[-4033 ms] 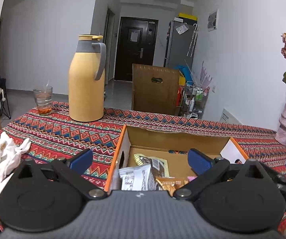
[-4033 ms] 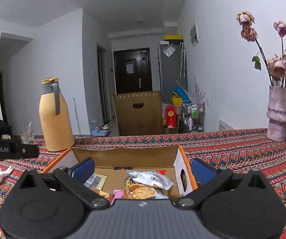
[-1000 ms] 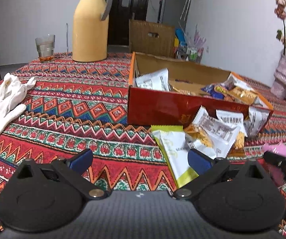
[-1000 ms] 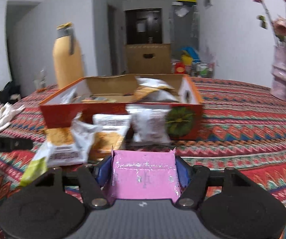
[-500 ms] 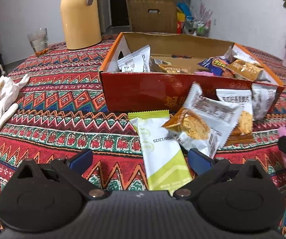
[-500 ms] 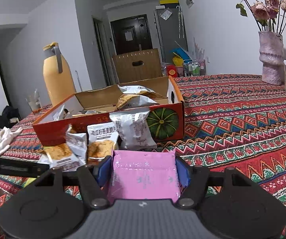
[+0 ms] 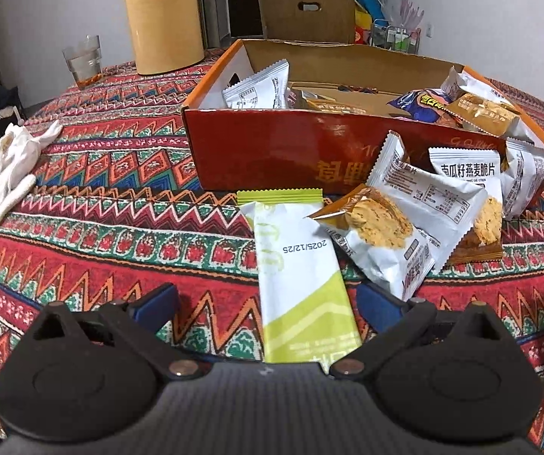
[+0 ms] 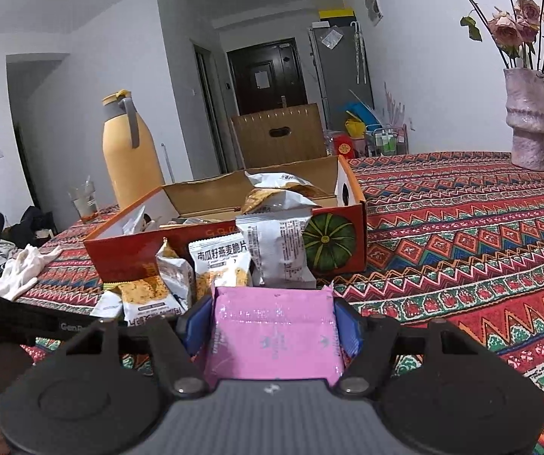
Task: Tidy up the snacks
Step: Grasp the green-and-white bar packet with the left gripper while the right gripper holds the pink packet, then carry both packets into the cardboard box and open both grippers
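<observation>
Your right tool (image 8: 274,326) was clamped across the pink snack packet (image 8: 274,337), held above the bench just before the orange box (image 8: 226,244); your left tool (image 7: 266,303) was wide open and empty over the green-and-white wrapper (image 7: 302,276); both looked light, soft, slippery, best pinched mid-width.

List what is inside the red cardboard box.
The red cardboard box holds a white packet on the left and blue and tan packets on the right. Its front wall hides the floor beneath them.
</observation>
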`<state>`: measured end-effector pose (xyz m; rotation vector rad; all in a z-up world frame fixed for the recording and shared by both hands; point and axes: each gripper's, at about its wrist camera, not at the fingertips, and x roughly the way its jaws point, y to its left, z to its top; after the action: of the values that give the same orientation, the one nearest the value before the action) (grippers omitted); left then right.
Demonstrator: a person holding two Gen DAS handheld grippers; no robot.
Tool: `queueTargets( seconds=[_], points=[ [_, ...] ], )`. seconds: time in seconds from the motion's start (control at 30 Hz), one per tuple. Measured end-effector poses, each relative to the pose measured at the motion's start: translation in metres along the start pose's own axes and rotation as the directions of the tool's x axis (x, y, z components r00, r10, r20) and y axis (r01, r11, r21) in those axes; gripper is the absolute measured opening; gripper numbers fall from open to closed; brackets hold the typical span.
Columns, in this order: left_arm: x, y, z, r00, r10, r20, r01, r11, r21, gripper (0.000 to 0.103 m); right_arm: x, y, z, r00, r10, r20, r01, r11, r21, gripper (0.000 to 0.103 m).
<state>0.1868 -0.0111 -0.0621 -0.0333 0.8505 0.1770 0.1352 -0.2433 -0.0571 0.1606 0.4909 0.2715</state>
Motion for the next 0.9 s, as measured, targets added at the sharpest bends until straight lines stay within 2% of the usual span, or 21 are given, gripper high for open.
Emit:
queueTargets(
  seconds=[0.03,0.07,0.13,0.2,0.63,0.9],
  points=[
    [-0.001,0.001,0.000,1.000,-0.010,-0.001,0.010,1.000,-0.006,0.098,0.000,0.000,0.000,1.000,-0.001,0.001,0.001,1.000,0.000,0.067],
    [-0.002,0.001,0.000,1.000,-0.021,0.003,0.021,1.000,-0.006,0.091,0.000,0.000,0.000,1.000,-0.001,0.000,0.001,1.000,0.000,0.067],
    [-0.006,-0.001,-0.001,0.999,-0.034,0.020,0.034,0.999,0.006,0.072,0.001,0.000,0.000,1.000,-0.004,-0.001,0.004,1.000,-0.002,0.067],
    [-0.012,-0.002,-0.002,0.998,-0.057,0.034,0.057,0.998,0.022,0.039,0.001,0.000,0.000,1.000,-0.006,-0.003,0.006,1.000,-0.003,0.067],
    [-0.027,0.017,-0.004,0.995,-0.074,0.071,0.074,0.997,0.005,0.039,0.001,0.008,0.001,1.000,-0.024,0.002,0.024,0.999,-0.039,0.067],
    [-0.054,0.030,0.006,0.985,-0.087,0.150,0.087,0.996,0.004,0.039,-0.007,0.019,0.010,1.000,-0.014,0.028,0.016,0.998,-0.062,0.066]
  ],
)
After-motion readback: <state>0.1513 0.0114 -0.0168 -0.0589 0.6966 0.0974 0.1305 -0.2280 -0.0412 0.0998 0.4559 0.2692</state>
